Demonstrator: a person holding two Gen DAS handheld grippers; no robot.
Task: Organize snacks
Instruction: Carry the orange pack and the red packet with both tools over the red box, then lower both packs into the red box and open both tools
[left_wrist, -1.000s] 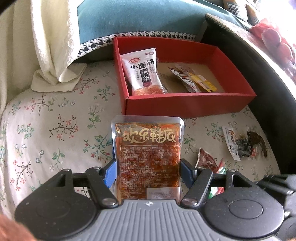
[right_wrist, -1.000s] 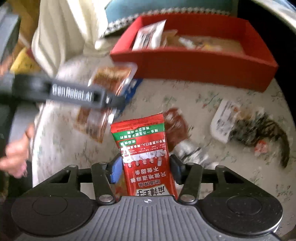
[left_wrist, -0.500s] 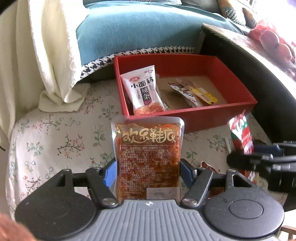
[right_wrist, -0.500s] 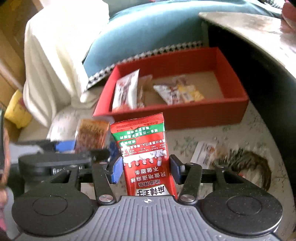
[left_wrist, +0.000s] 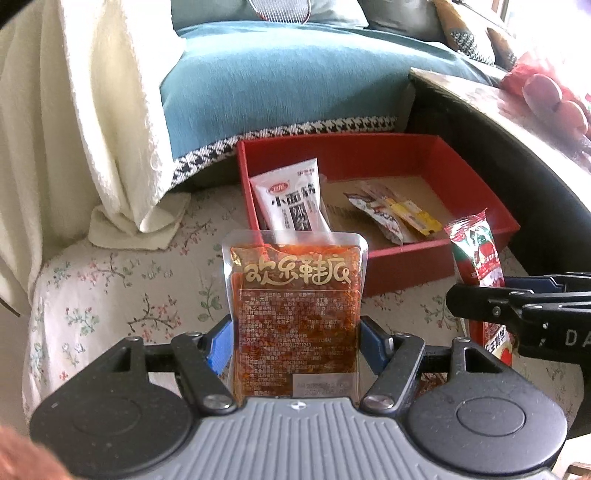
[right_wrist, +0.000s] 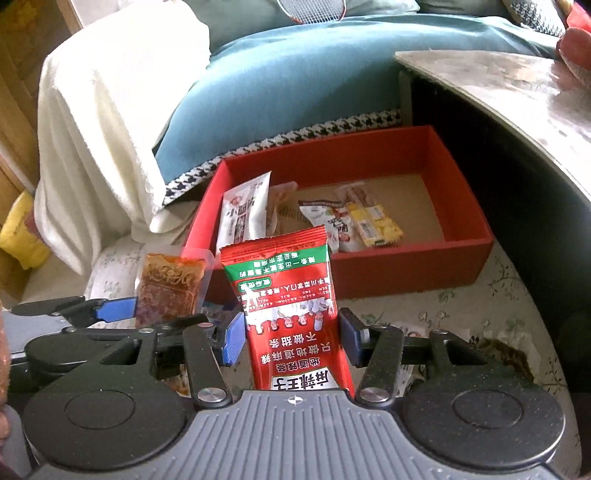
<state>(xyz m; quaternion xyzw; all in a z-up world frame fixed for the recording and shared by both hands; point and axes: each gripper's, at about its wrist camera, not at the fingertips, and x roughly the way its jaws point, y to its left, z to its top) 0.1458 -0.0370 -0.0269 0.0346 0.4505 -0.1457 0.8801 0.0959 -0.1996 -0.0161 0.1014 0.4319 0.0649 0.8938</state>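
Left tongs (left_wrist: 295, 332) clamp an orange chili pouch (left_wrist: 295, 314) upright, above the floral-cloth surface (left_wrist: 122, 295) and short of the red box (left_wrist: 406, 266); a white packet (left_wrist: 291, 199) leans inside the box.

From the right wrist, the right tongs (right_wrist: 291, 336) grip a red-and-green packet (right_wrist: 291, 306) upright before the same box (right_wrist: 406, 273), the left tongs (right_wrist: 147, 310) just beside.

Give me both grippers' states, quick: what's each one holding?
Left gripper: shut on the clear pouch of orange-red snack, held upright.
Right gripper: shut on the red and green snack packet, also upright.
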